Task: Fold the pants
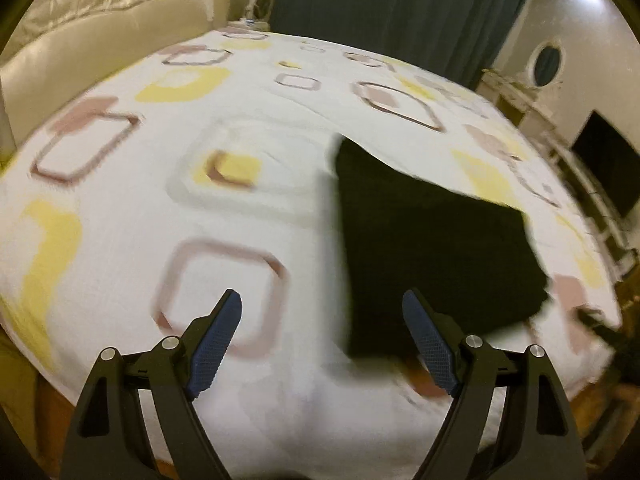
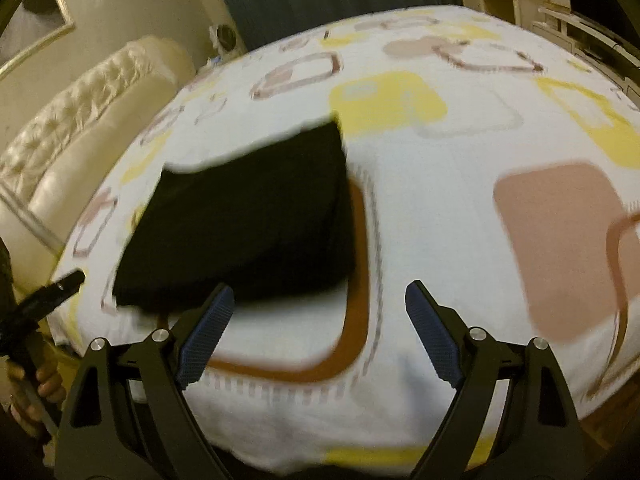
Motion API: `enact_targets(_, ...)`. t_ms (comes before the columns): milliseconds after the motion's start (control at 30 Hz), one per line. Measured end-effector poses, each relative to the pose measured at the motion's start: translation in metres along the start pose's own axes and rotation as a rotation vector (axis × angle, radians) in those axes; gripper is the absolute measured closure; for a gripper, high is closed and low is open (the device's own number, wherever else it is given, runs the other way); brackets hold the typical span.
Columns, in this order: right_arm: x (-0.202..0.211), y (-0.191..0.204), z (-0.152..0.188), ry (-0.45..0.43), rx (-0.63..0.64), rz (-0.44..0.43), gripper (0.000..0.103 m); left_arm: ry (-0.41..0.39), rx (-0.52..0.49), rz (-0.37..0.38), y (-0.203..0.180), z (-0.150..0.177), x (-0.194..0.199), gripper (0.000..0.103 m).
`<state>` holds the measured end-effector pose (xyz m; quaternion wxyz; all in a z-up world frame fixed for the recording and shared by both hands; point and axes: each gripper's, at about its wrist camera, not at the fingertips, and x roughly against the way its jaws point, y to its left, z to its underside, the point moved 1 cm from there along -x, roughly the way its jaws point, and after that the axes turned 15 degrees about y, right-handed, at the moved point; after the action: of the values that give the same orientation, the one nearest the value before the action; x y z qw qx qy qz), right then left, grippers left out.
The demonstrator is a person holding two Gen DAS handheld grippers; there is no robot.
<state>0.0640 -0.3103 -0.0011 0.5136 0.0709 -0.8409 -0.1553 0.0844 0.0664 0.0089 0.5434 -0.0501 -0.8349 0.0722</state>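
open bedspread (image 1: 132,200) all round, folded pants (image 1: 432,248) centre-right

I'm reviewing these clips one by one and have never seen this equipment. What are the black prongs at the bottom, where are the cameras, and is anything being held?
No robot here: a person carries a hand-held claw in each hand, each with a fisheye camera looking along its two blue-padded fingers. One view shows the left claw, the other the right claw. Both stand open and empty. On the white bedspread with yellow and pink squares lies a black folded pair of pants, touched by neither claw.
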Motion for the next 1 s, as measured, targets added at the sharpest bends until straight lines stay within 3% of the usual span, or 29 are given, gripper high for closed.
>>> enact_targets(133, -0.025, -0.014, -0.097, -0.077, 0.022, 0.088, 0.008, -0.08, 0.048, -0.18, 0.055, -0.096, -0.036, 0.021)
enact_targets(200, -0.058, -0.021, -0.157, -0.077, 0.036, 0.155, 0.008, -0.092, 0.045, -0.257, 0.078, -0.139, -0.063, 0.021)
enact_targets(267, -0.099, -0.029, -0.215, -0.055, 0.031, 0.165, 0.008, -0.071, 0.066, -0.363, 0.106, -0.18, -0.096, 0.021)
enact_targets(367, -0.152, -0.038, -0.27, -0.022, 0.024, 0.242, 0.008, -0.037, 0.13, -0.417, 0.14, -0.214, -0.135, 0.021)
enact_targets(433, -0.188, -0.039, -0.297, -0.011, 0.049, 0.245, 0.008, 0.011, 0.149, -0.431, 0.157, -0.222, -0.162, 0.021)
enact_targets(500, -0.215, -0.042, -0.305, 0.008, 0.052, 0.256, 0.008, 0.044, 0.138, -0.424, 0.164, -0.221, -0.179, 0.015)
enact_targets(567, -0.247, -0.046, -0.307, 0.077, 0.052, 0.285, 0.002, 0.008, 0.164, -0.437, 0.167, -0.216, -0.178, 0.012)
enact_targets(633, -0.245, -0.038, -0.305, 0.056, 0.077, 0.331, 0.002, 0.018, 0.18, -0.42, 0.172, -0.216, -0.179, 0.008)
enact_targets(800, -0.247, -0.039, -0.306, 0.062, 0.074, 0.326, 0.002, 0.015, 0.256, -0.271, 0.191, -0.214, -0.175, 0.005)
enact_targets(933, -0.247, -0.038, -0.307, 0.062, 0.075, 0.329, 0.002, 0.027, 0.233, -0.325, 0.181, -0.213, -0.177, 0.005)
enact_targets(1000, -0.246, -0.038, -0.306, 0.062, 0.074, 0.327, 0.002, 0.026, 0.238, -0.314, 0.183, -0.213, -0.177, 0.005)
